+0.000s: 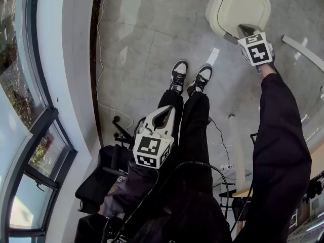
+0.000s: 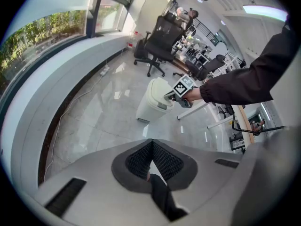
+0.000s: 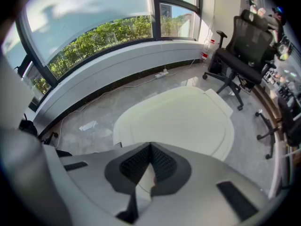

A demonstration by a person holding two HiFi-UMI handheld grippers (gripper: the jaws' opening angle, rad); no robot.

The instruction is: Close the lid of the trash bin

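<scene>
Head view places the trash bin (image 1: 213,10) at one o'clock, its lid (image 1: 242,4) apparently down, directly under the right gripper (image 1: 247,31), fingers pressed together and empty; the left gripper (image 1: 164,117), likewise pressed together, is well apart.

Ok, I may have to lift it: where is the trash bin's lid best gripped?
Probably the near rim of the lid, under the right gripper, approached from the person's side with jaws straddling the lip. The top is a broad, smooth, nearly flat panel with no handle visible; only its thin edge looks graspable.
</scene>
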